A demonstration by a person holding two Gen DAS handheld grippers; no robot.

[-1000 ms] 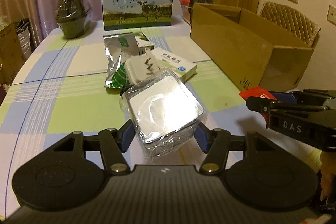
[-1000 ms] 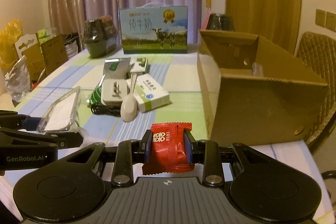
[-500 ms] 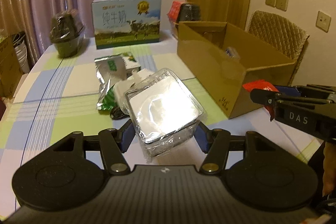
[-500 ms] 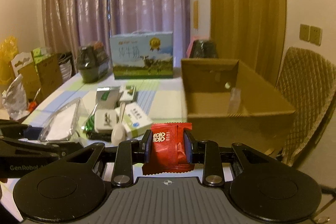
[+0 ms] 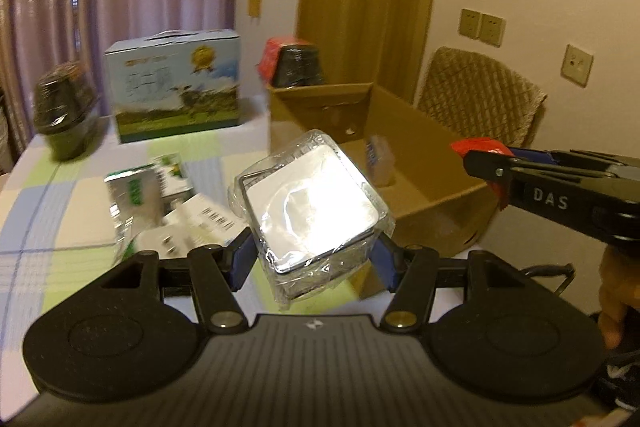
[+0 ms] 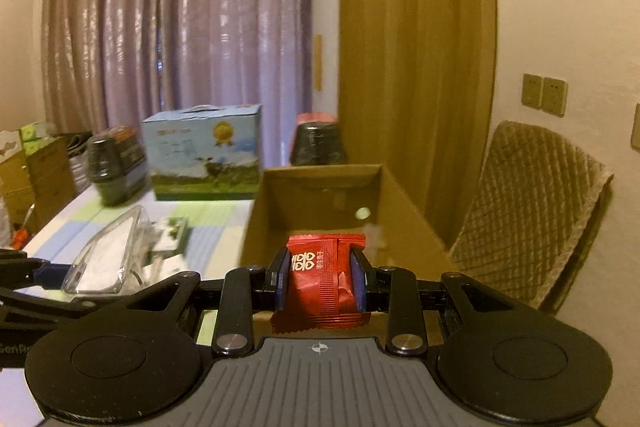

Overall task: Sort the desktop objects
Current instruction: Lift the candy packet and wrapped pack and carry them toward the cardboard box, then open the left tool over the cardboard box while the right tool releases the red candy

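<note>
While L tongs (image 5: 314,253) grip wrapped box (image 5: 310,205), R tongs (image 6: 322,277) pinch red sachet (image 6: 322,287) above checked tablecloth (image 5: 52,203).

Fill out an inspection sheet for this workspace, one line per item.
Surface: table with a checked cloth.
Job's things: open cardboard box with a small packet inside; wrapped clear plastic box; red snack packet.
Clutter: milk carton case, foil pouch, white barcoded box, two wrapped dark pots.
Grippers: left gripper shut on the wrapped clear plastic box; right gripper shut on the red snack packet.
Cables: nothing seen.
Surroundings: curtains, woven chair, wall sockets.
</note>
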